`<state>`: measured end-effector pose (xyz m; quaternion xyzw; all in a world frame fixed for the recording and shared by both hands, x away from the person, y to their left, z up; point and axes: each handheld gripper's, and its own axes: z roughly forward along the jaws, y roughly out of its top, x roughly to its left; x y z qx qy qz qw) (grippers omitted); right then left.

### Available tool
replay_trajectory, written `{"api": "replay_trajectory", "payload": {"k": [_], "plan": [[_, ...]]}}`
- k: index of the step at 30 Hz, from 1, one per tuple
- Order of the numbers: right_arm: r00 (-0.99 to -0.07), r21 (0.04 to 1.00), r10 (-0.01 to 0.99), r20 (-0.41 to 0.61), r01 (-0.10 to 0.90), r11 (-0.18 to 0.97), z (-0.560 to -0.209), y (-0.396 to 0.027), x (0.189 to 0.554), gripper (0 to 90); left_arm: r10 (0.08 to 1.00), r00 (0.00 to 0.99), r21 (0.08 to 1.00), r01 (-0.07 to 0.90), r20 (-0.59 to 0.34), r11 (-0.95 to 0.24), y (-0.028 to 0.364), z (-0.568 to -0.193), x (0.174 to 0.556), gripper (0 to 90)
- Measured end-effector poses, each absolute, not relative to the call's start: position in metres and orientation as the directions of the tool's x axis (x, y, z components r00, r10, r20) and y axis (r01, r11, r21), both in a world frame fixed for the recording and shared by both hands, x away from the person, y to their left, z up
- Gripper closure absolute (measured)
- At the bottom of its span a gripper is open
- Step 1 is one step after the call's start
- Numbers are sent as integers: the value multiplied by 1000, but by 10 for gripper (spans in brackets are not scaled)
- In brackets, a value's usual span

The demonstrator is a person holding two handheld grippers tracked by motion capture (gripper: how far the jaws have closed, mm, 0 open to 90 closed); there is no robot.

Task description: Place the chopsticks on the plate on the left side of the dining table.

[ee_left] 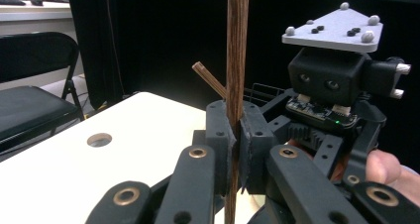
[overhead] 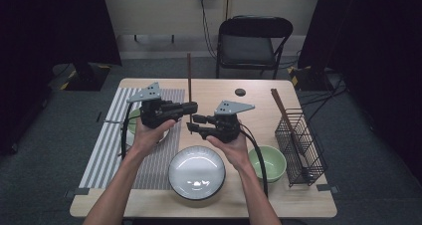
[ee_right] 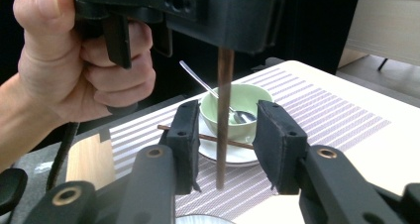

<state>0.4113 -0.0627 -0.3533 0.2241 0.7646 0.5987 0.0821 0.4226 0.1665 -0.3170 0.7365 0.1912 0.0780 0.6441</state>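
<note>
1. Left tongs [overhead: 193, 107]: pads together on the upright chopstick [overhead: 189, 80], gripping it near its lower part. In the left gripper view the stick [ee_left: 236, 60] stands pinched between the two pads, its lower end running down below them. Keep this clamp firm and the stick vertical while the other hand takes hold.

2. Chopstick location: held in the air above the middle of the surface [overhead: 219, 88], just far of the white bowl [overhead: 197, 172], with its top pointing up and away from the person.

3. Right tongs [overhead: 193, 123]: pads apart, one on each side of the stick's lower end, which hangs in the gap [ee_right: 224, 110]. Neither pad presses on it in the right gripper view.

4. Recommended handling: centre the stick between the right pads and close squarely on it before the left clamp lets go. An off-centre grip would likely tilt the stick.

5. Likely destination, as a judgement: the wire basket [overhead: 301, 145] at the right, where a second stick [overhead: 281, 105] already leans.

6. Other items: a green bowl with a spoon [ee_right: 236, 110] stands on a saucer on the striped mat [overhead: 107, 140] at the left, with another stick [ee_right: 198, 135] lying across the saucer.
</note>
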Motion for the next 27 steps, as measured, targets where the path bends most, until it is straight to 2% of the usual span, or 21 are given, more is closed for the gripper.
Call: {"api": "replay_trajectory", "payload": {"k": [6, 16, 27], "plan": [[-892, 954, 427, 145, 241, 178, -356, -59, 412, 748, 370, 919, 976, 189, -137, -108, 160, -319, 422, 850], [-887, 955, 432, 160, 250, 160, -354, -60, 413, 850, 357, 923, 978, 186, -142, -93, 157, -319, 423, 849], [-885, 948, 432, 171, 268, 173, -354, -61, 413, 860, 342, 932, 978, 168, -117, -123, 157, -319, 423, 837]]}}
